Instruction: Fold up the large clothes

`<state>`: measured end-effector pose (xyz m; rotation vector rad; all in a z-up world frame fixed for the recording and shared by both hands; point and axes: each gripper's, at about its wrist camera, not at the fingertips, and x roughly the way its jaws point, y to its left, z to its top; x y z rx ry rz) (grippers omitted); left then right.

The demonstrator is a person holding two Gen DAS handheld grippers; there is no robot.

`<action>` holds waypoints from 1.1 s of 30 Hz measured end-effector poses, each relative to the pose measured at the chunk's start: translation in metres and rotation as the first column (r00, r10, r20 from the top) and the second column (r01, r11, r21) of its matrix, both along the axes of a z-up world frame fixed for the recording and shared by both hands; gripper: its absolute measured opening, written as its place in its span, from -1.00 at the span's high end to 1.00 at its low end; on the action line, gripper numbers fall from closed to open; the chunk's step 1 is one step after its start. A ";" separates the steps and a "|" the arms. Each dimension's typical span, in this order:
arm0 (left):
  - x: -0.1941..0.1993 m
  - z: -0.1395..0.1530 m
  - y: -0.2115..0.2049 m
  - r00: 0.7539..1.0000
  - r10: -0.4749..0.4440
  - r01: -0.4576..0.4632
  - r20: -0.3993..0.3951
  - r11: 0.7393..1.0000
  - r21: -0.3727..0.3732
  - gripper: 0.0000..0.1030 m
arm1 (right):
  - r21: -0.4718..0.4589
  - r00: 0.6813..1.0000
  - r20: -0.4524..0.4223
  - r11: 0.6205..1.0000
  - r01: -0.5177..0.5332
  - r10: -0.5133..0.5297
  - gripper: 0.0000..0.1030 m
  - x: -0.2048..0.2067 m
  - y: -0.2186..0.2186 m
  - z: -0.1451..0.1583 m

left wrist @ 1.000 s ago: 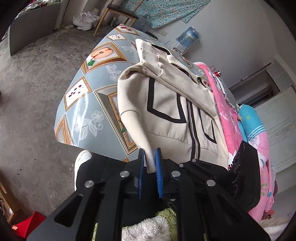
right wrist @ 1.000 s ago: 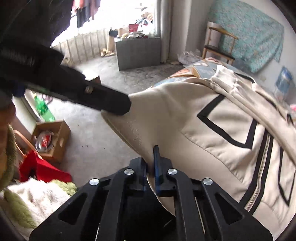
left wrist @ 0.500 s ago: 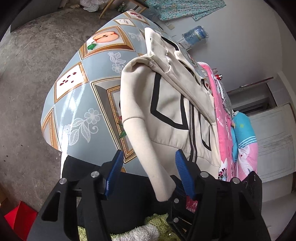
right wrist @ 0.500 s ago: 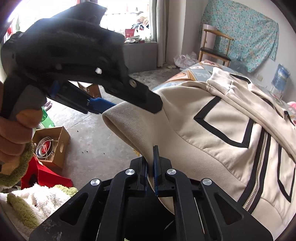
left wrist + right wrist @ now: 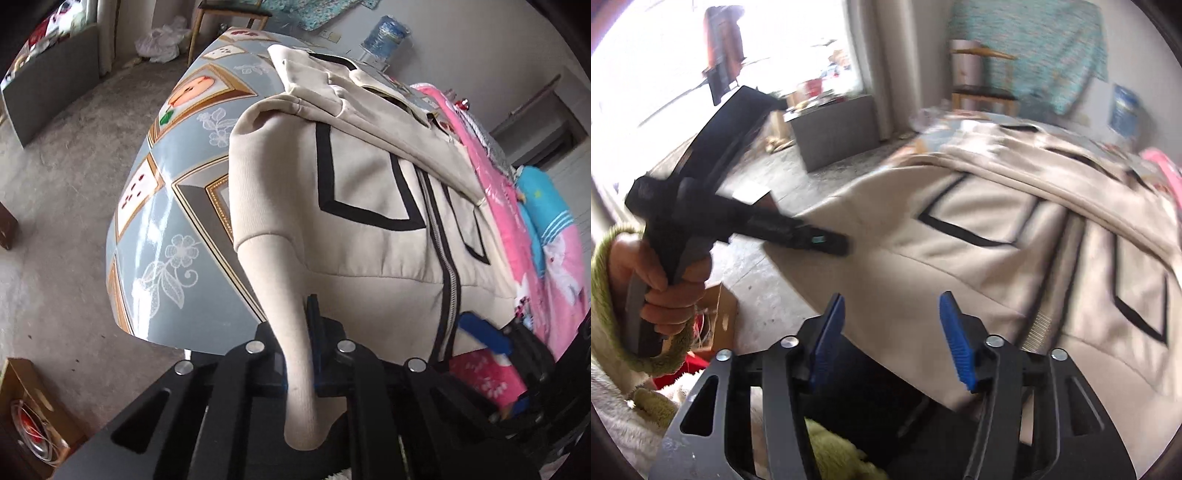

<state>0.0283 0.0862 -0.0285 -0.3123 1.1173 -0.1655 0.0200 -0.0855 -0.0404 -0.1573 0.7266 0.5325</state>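
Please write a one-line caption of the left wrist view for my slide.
Left gripper shut on the hem of a beige zip jacket lying on a patterned tablecloth, pink bedding beside it.

The left gripper [image 5: 301, 332] is pinched tight, its blue pads pressed on cloth. The right gripper [image 5: 892, 332] stands spread wide, its blue pads [image 5: 955, 338] apart with nothing between them. A bare hand [image 5: 661, 284] in a green fuzzy cuff grips the left gripper's handle.
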 end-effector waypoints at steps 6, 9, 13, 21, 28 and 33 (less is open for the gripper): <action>-0.003 -0.007 -0.024 0.998 -0.049 0.039 0.037 0.975 0.217 0.83 | 0.047 0.913 -0.071 0.913 0.406 -0.402 -0.30 -0.013 -0.138 0.012; -0.001 -0.010 -0.032 0.998 -0.053 0.040 0.040 0.961 0.274 0.82 | 0.099 0.826 -0.137 0.823 0.560 -0.546 -0.31 -0.026 -0.204 0.011; 0.000 -0.011 -0.036 0.998 -0.053 0.036 0.045 0.948 0.317 0.80 | 0.142 0.751 -0.224 0.742 0.655 -0.621 -0.31 -0.029 -0.253 -0.002; -0.004 -0.011 -0.043 0.997 -0.044 0.020 0.061 0.936 0.351 0.80 | 0.117 0.738 -0.289 0.742 0.660 -0.611 -0.24 -0.012 -0.265 -0.023; -0.005 -0.012 -0.047 0.996 -0.057 0.027 0.070 0.927 0.375 0.80 | 0.100 0.745 -0.317 0.760 0.642 -0.587 -0.03 -0.021 -0.254 -0.025; -0.006 -0.013 -0.045 0.996 -0.056 0.026 0.073 0.931 0.363 0.80 | 0.100 0.748 -0.333 0.767 0.633 -0.574 0.12 -0.028 -0.249 -0.026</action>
